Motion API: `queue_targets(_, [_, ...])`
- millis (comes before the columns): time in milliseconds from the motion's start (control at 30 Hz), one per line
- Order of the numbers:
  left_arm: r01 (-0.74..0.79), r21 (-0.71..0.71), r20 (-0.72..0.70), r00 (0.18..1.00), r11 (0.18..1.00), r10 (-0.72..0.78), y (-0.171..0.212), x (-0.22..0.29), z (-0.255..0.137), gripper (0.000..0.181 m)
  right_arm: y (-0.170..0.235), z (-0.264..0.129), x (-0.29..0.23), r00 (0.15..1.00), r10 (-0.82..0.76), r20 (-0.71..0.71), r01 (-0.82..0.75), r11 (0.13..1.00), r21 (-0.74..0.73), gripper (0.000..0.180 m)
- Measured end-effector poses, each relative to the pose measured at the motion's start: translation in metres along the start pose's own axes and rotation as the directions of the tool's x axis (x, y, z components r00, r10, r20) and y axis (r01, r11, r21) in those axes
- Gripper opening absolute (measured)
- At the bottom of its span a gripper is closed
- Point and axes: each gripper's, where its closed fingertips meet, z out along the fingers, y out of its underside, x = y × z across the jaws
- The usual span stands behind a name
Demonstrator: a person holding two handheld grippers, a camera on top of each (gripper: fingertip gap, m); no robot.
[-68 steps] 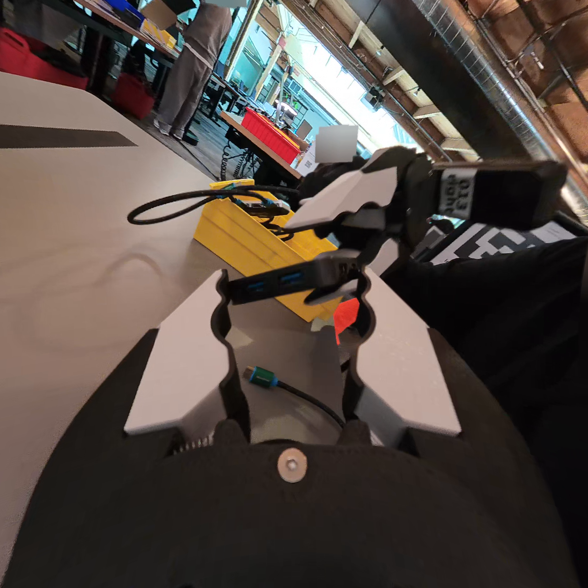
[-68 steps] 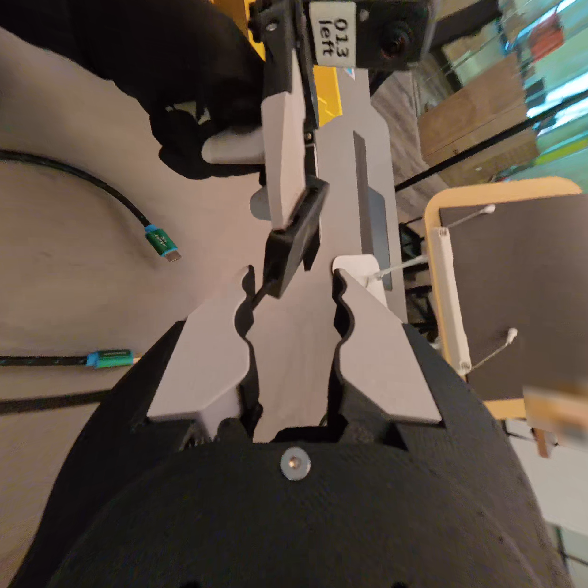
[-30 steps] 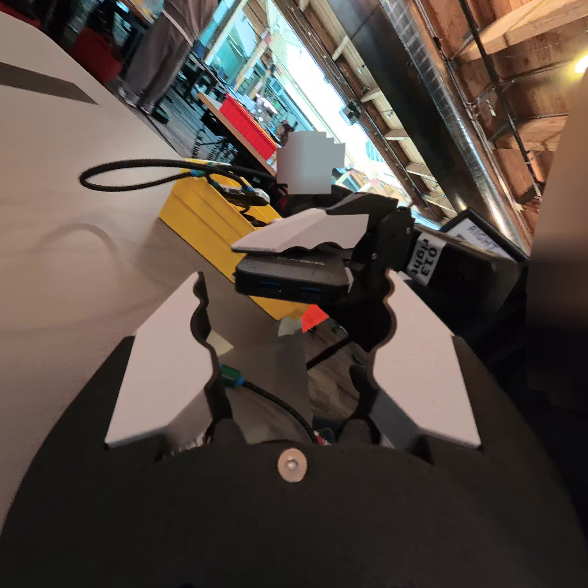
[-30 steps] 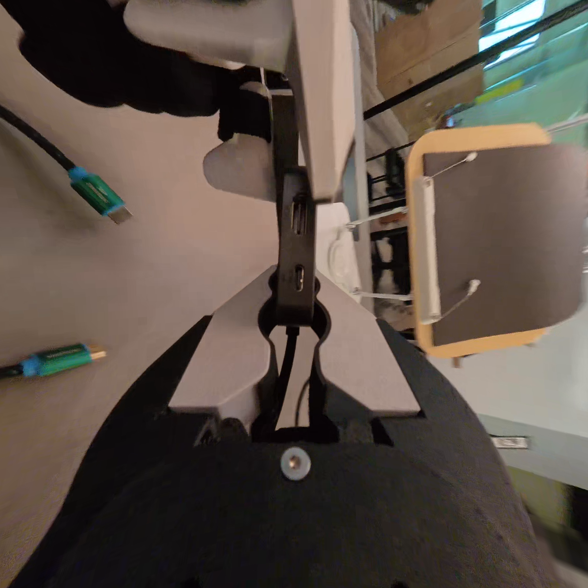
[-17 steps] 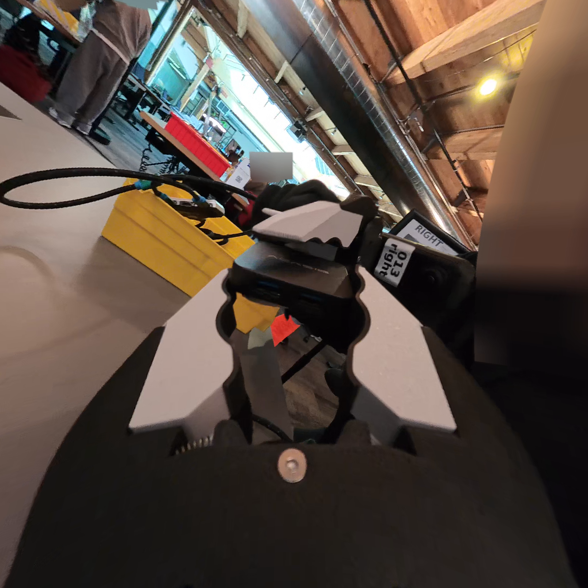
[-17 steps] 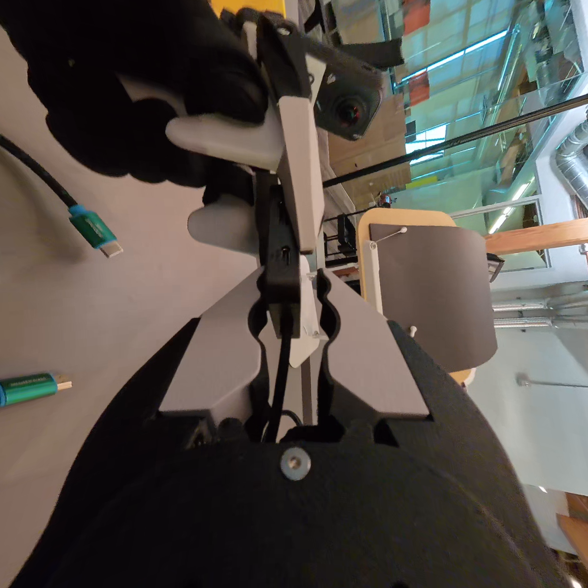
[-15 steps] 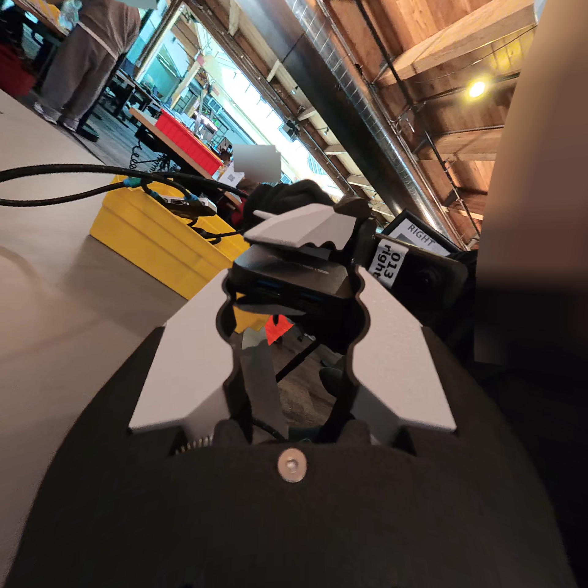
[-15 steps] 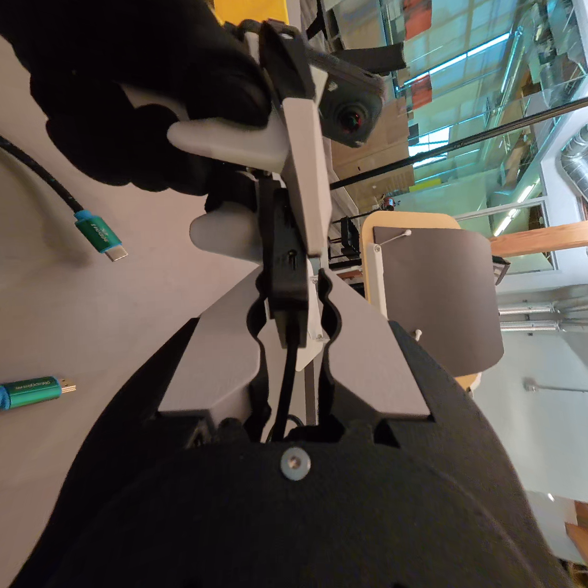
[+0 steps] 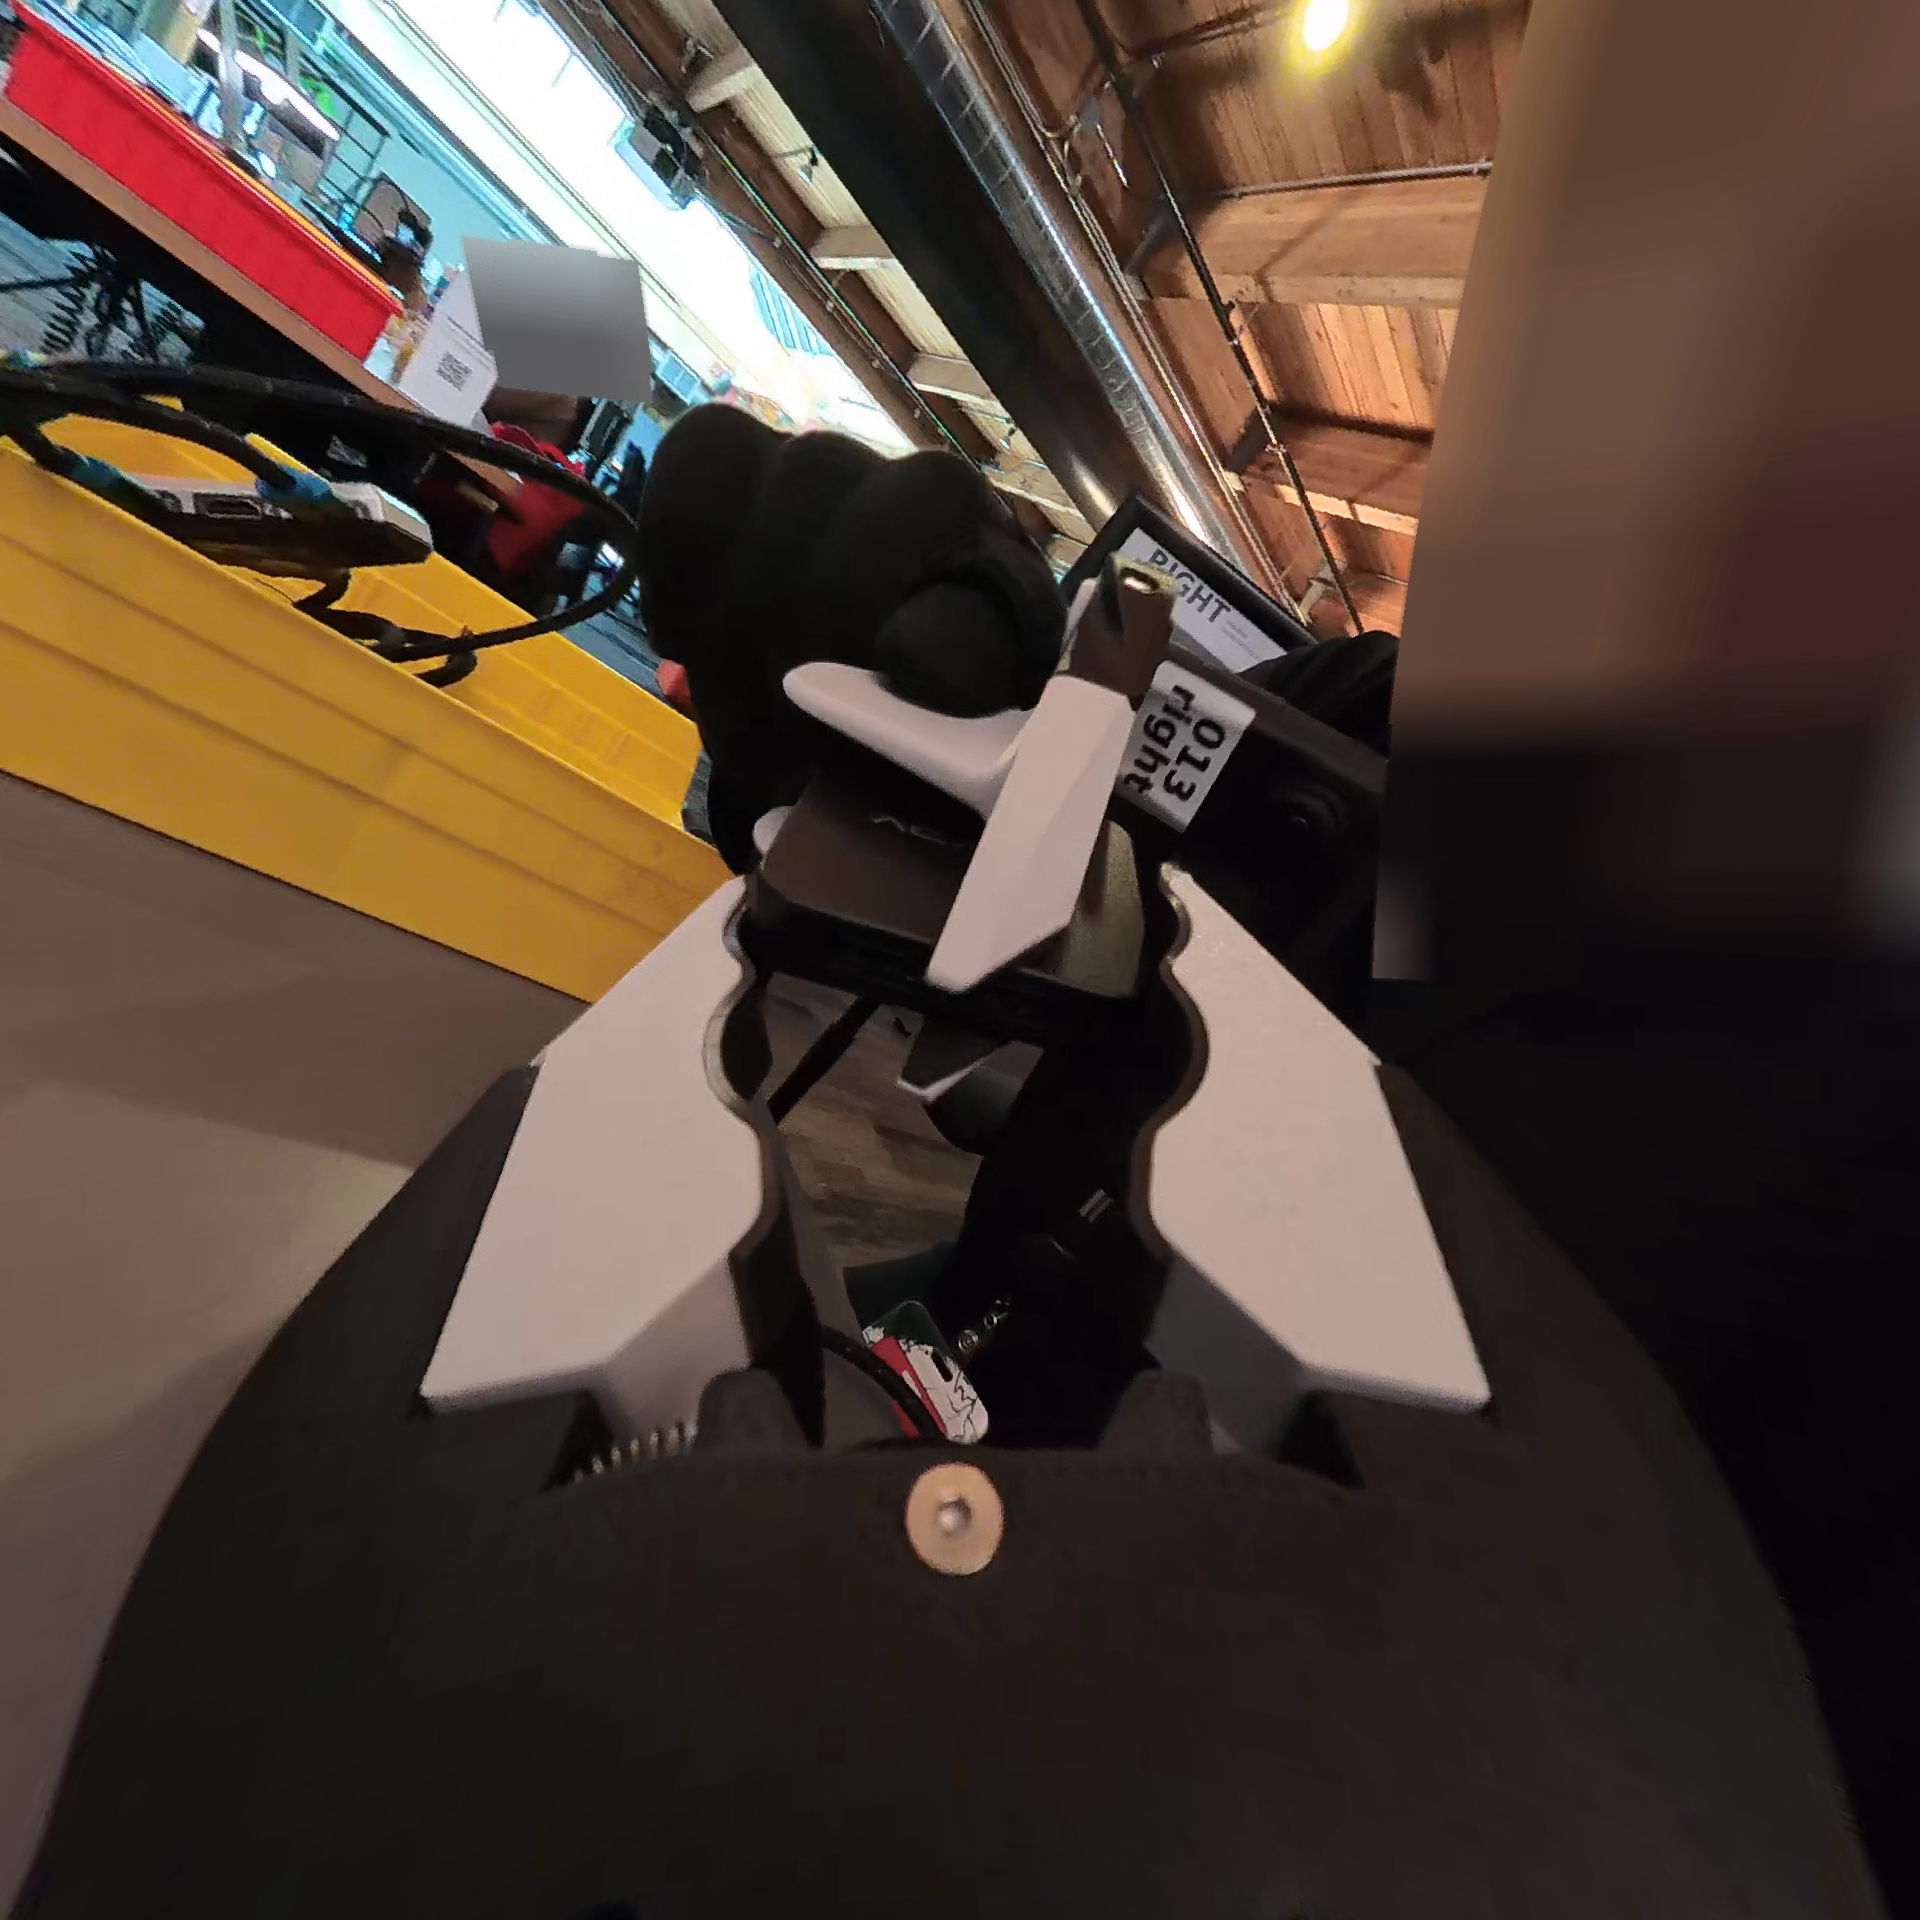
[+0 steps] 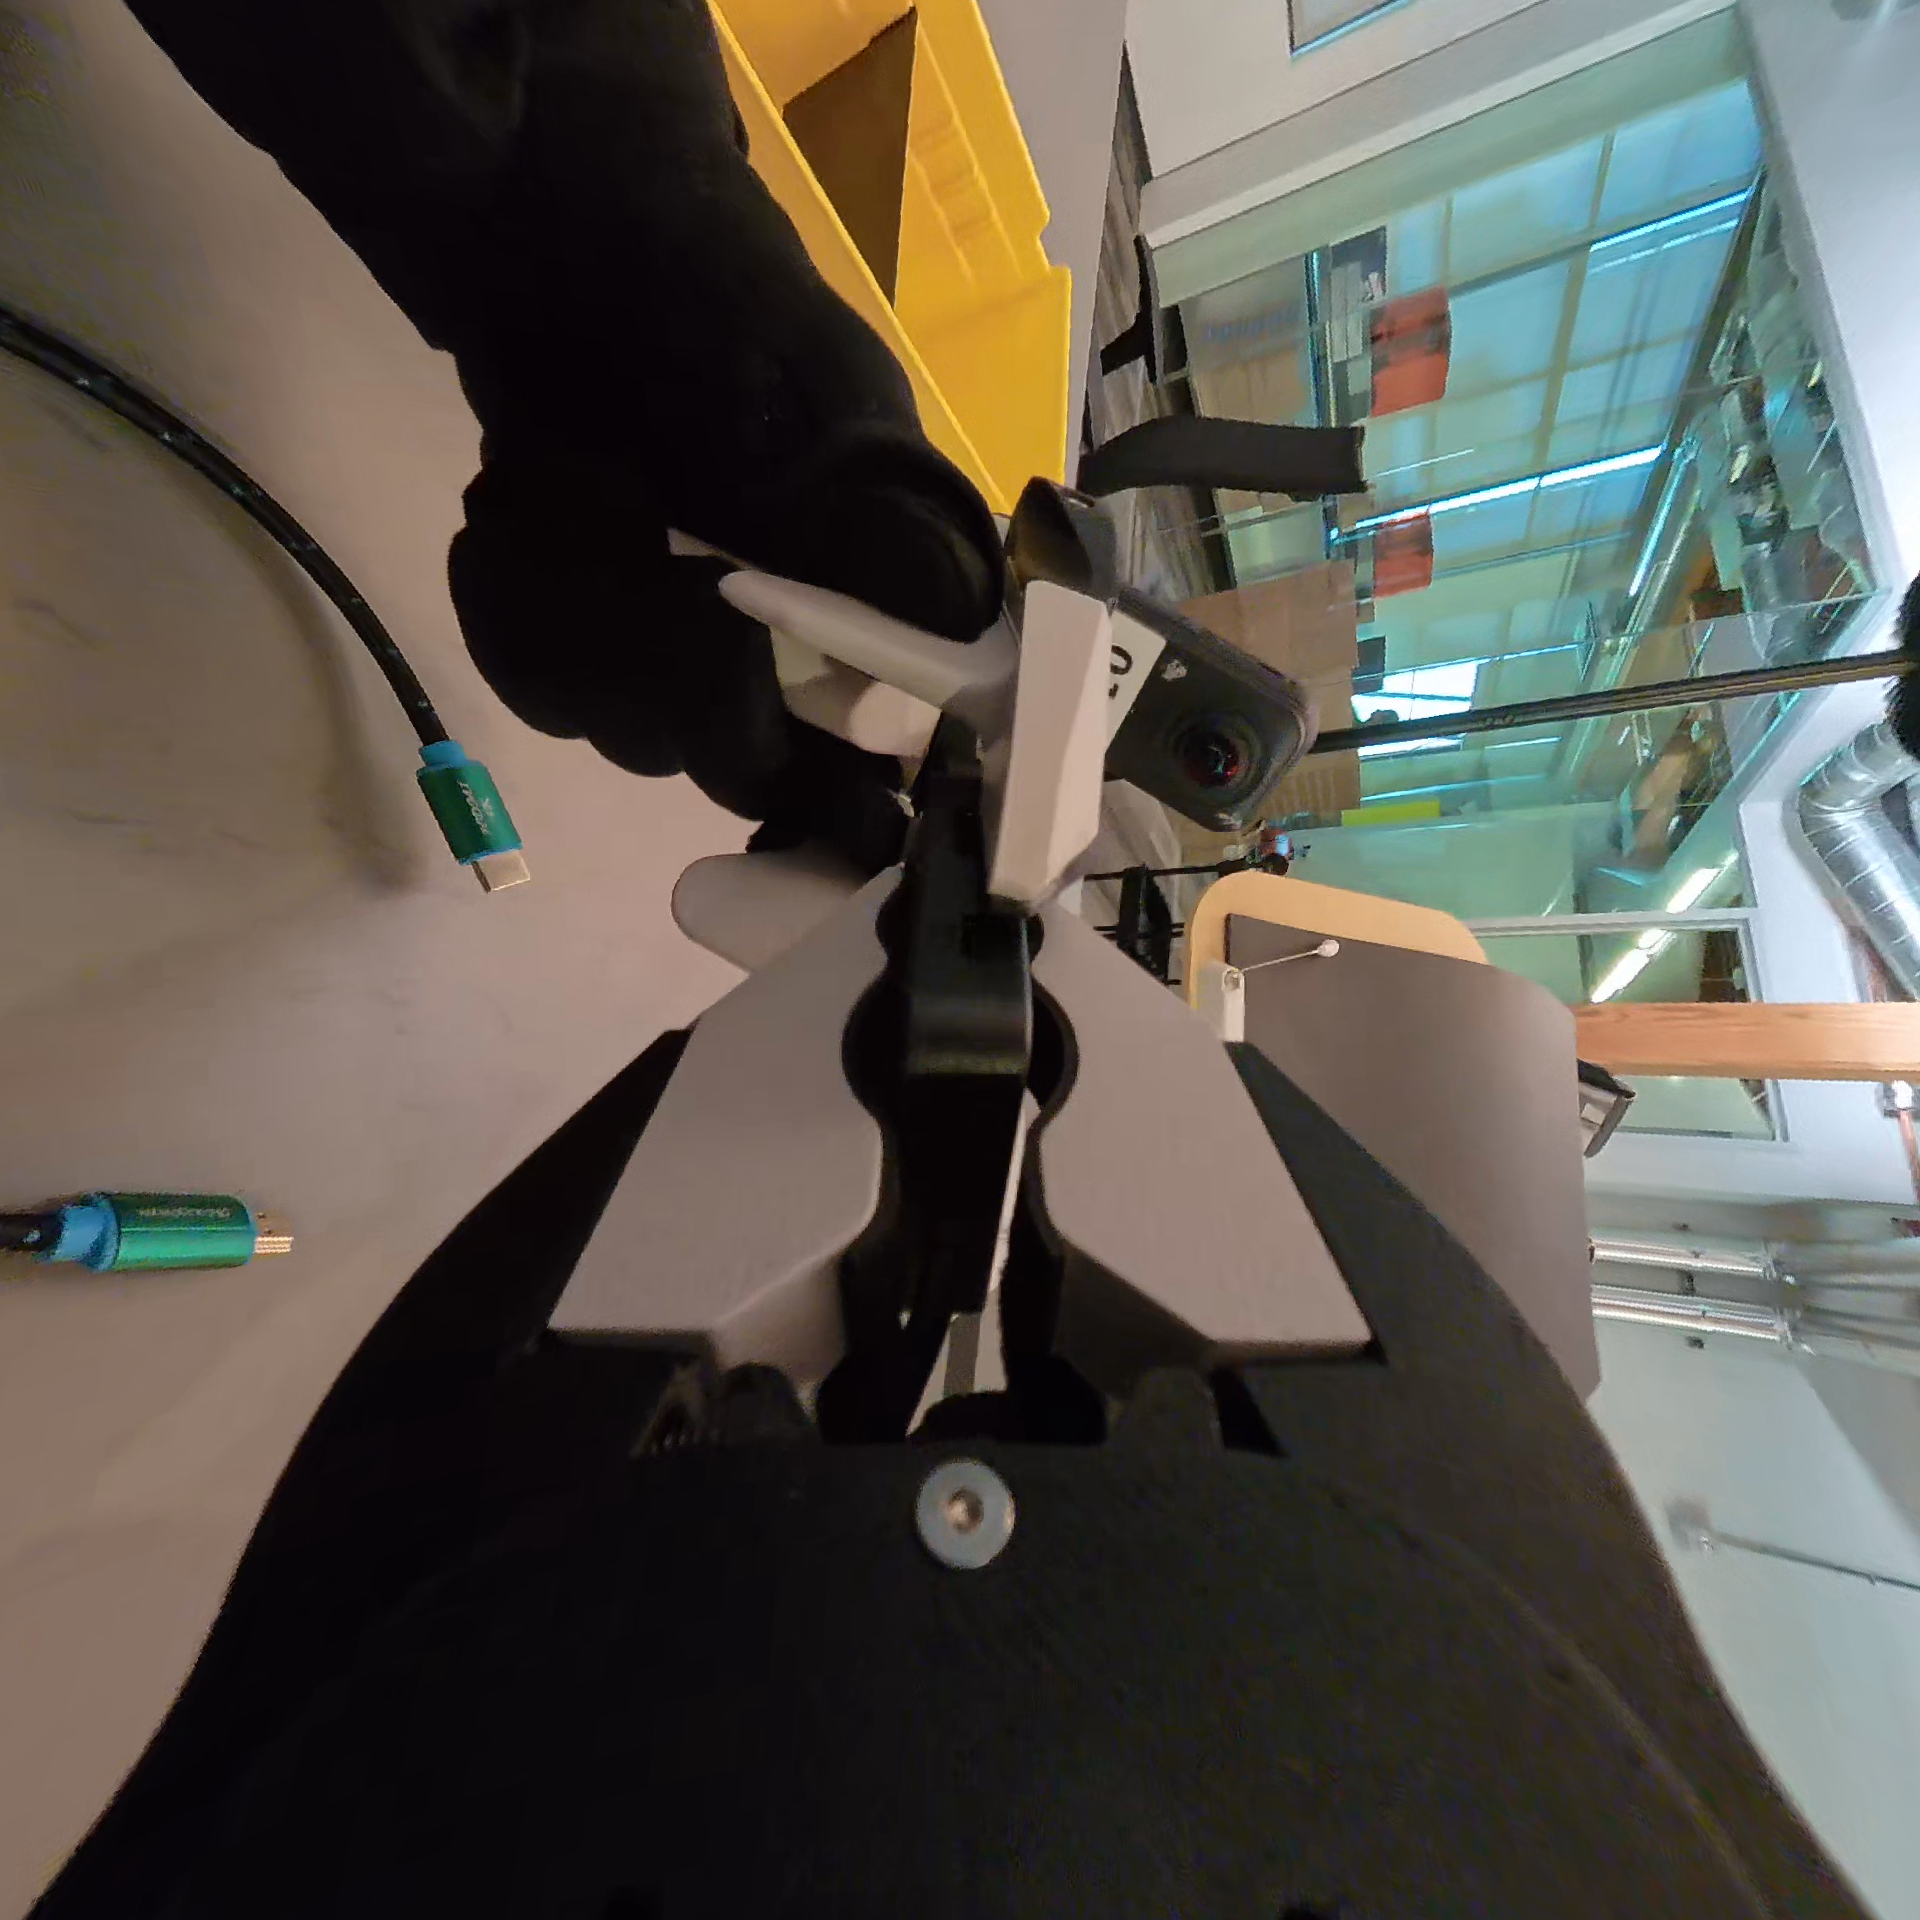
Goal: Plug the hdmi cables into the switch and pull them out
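Both grippers, your left gripper (image 9: 951, 940) and right gripper (image 10: 961, 951), are clamped on the flat black plastic switch box (image 9: 914, 894), held above the pale table (image 10: 260, 727) (green-shelled HDMI cable plugs (image 10: 171, 899) lie unplugged), so opposing twists could wrench it loose.

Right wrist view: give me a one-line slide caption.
Both grippers clamp the black switch above the table, two green-ended cables lying unplugged beside a yellow bin.

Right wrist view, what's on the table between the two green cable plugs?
Nothing: bare table separates the upper green plug from the lower green plug, seen in the right wrist view.
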Motion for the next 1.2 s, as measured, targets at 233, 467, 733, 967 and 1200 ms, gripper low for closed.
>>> queue_targets(233, [-0.073,-0.063,0.365,0.927,0.995,0.091,-0.006,-0.026,-0.024,0.077,0.033,-0.003,0.006,0.994,0.105,-0.003,-0.104,0.987,-0.119,0.012])
queue_targets(467, [-0.021,-0.429,0.763,0.527,0.903,0.374,0.054,-0.053,-0.074,0.073,0.054,-0.006,0.005,0.975,0.221,-0.008,-0.218,0.955,-0.2,0.012])
queue_targets(733, [0.24,-0.48,0.865,0.291,0.844,0.409,0.129,-0.083,-0.12,0.057,0.043,-0.006,-0.01,0.962,0.273,0.007,-0.265,0.94,-0.213,0.012])
queue_targets(967, [0.248,-0.463,0.876,0.274,0.851,0.397,0.135,-0.096,-0.127,0.018,0.036,-0.001,-0.027,0.949,0.312,0.038,-0.298,0.932,-0.204,0.012])
queue_targets(1200, [0.223,-0.534,0.834,0.295,0.816,0.466,0.131,-0.094,-0.123,0.017,0.029,0.019,-0.06,0.933,0.341,0.111,-0.314,0.926,-0.208,0.012])
